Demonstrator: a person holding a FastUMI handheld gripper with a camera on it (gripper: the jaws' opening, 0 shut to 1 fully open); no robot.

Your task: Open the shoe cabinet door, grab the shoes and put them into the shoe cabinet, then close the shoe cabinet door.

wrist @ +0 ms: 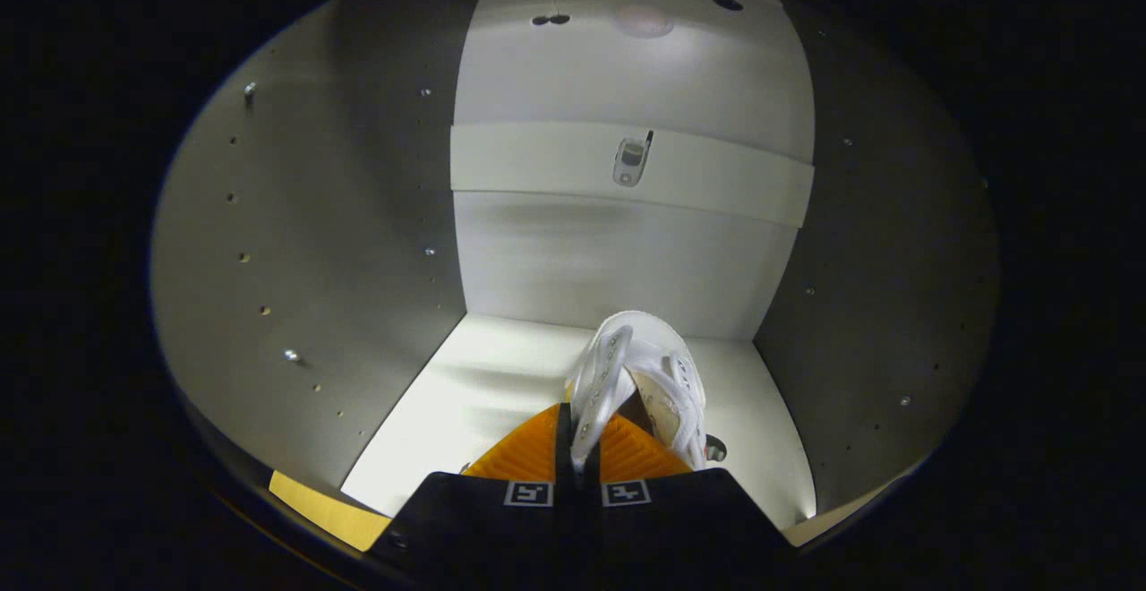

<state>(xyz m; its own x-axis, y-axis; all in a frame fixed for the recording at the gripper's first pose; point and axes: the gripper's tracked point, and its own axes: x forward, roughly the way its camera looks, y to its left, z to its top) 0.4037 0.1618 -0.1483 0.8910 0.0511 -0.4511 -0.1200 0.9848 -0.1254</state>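
Tongs: my gripper [577, 461] was pinched on the shoe's side wall, both fingers pressing it.
Cabinet: the shoe cabinet [618, 251] stood open, its floor pale.
Shoe: the white shoe [649, 376] hung just ahead of my fingers, inside the cabinet, its sole hidden.
Bracket: a small fitting [630, 161] on the back rail was hard to make out.

Hand-held gripper [577, 448] clamped on shoe [640, 381]

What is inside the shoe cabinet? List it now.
A white sneaker, pinched by its edge between the gripper fingers, over the cabinet floor. A white crossbar spans the back panel. The sneaker hides the floor beneath it.
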